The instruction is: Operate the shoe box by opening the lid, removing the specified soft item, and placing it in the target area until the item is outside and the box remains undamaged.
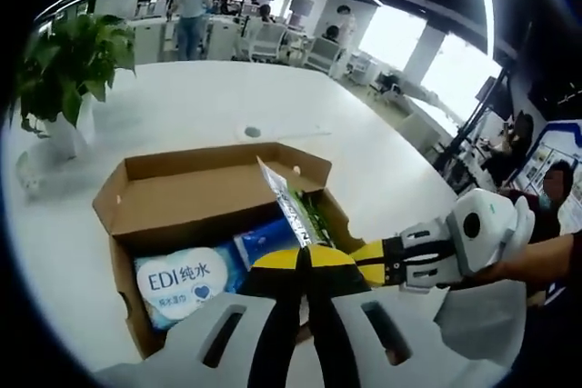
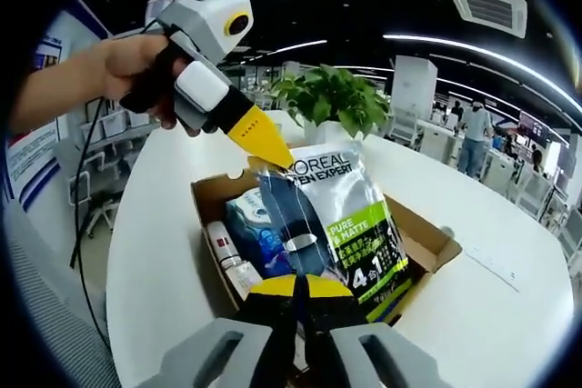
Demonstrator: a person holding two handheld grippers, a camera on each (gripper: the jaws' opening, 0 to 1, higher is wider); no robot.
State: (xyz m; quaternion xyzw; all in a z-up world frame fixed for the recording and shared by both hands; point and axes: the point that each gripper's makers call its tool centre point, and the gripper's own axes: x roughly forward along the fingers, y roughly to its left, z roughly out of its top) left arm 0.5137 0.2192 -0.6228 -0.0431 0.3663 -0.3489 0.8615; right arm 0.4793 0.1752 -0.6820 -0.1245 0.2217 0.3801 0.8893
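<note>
Two tools gripped one soft pouch (image 2: 341,215), a clear L'Oreal Men Expert bag held upright over the open shoe box (image 1: 195,193), its long axis rising from the box. The right tool (image 2: 300,283) was clenched on the pouch's lower edge; the left tool (image 2: 268,150) pinched its top corner. A blue wipes pack (image 1: 182,283) lay inside the box. The box sat on a white round table (image 1: 182,97) beside a potted plant (image 1: 64,65), in a bright open office.
</note>
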